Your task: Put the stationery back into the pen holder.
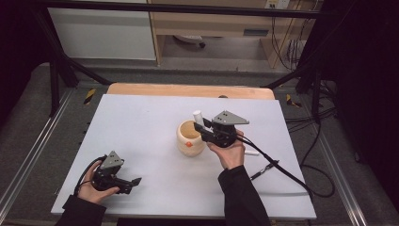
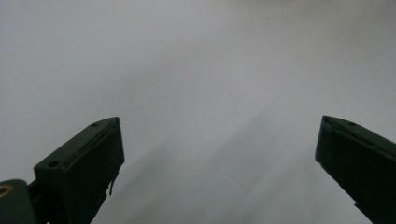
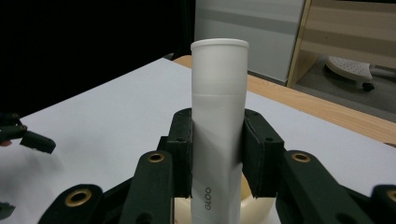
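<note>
A white glue stick (image 3: 218, 126) marked GLOO stands upright between the pads of my right gripper (image 3: 217, 154), which is shut on it. In the high view the right gripper (image 1: 202, 125) holds the glue stick (image 1: 197, 117) over the far right rim of a cream round pot (image 1: 189, 138) with an orange mark on its side. My left gripper (image 1: 134, 182) rests low near the table's front left, held in a hand. Its jaws stand wide apart in the left gripper view, left gripper (image 2: 219, 154) open with bare table between them.
The white table top (image 1: 141, 127) sits on a wooden board (image 1: 188, 89). A white stick (image 1: 251, 153) and a dark pen-like tool (image 1: 263, 170) lie right of my right hand. A cable trails from the right gripper to the floor at the right.
</note>
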`<state>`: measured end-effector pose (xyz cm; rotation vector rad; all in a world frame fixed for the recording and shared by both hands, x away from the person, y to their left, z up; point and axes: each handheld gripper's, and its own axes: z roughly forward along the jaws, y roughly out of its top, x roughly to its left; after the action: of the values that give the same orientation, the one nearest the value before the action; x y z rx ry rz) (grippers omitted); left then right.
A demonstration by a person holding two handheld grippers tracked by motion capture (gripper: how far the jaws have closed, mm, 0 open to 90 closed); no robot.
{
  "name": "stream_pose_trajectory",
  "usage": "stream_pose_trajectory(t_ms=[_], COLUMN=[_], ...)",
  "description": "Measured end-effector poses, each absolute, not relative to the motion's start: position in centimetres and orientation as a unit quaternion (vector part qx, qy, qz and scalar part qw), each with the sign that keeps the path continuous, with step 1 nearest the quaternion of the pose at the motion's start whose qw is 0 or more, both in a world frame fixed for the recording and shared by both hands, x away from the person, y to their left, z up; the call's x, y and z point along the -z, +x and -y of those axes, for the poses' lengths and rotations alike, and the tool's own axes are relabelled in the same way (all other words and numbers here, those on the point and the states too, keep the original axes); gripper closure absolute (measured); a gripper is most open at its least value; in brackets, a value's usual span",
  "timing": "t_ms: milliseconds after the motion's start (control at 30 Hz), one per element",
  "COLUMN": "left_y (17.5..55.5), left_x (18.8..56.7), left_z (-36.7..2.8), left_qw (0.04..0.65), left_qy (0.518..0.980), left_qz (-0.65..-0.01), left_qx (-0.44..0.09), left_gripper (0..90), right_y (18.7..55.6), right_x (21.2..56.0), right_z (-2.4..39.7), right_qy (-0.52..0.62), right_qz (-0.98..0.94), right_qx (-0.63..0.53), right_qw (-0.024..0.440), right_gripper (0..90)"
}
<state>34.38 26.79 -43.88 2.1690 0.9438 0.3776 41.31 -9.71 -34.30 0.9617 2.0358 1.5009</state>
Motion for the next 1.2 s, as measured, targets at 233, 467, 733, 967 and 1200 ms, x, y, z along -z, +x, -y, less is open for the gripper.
stream_pose_trajectory(t_ms=[233,467,733,967,1200], left_y=[34.5,34.5,34.5,34.5,34.5], left_x=[44.0,44.0,44.0,44.0,44.1], left_z=[-26.9,-26.9,-26.9,-26.9,-26.9], left_qw=[0.364,0.365,0.365,0.366,0.364], left_qy=[0.843,0.843,0.842,0.842,0.843], left_qz=[-0.368,-0.368,-0.369,-0.369,-0.369], left_qx=[-0.147,-0.146,-0.145,-0.146,-0.146], left_gripper=[1.4,1.4,1.4,1.4,1.4], right_y=[42.6,43.6,44.5,45.0,45.2], right_x=[34.2,34.9,36.3,37.5,38.6], right_z=[8.2,7.4,6.7,6.5,6.8], right_qy=[0.356,0.361,0.371,0.376,0.382], right_qz=[-0.721,-0.719,-0.719,-0.724,-0.726], right_qx=[-0.553,-0.556,-0.552,-0.545,-0.542], right_qw=[0.217,0.211,0.2,0.192,0.184], right_gripper=[67.1,67.1,67.1,67.1,67.1])
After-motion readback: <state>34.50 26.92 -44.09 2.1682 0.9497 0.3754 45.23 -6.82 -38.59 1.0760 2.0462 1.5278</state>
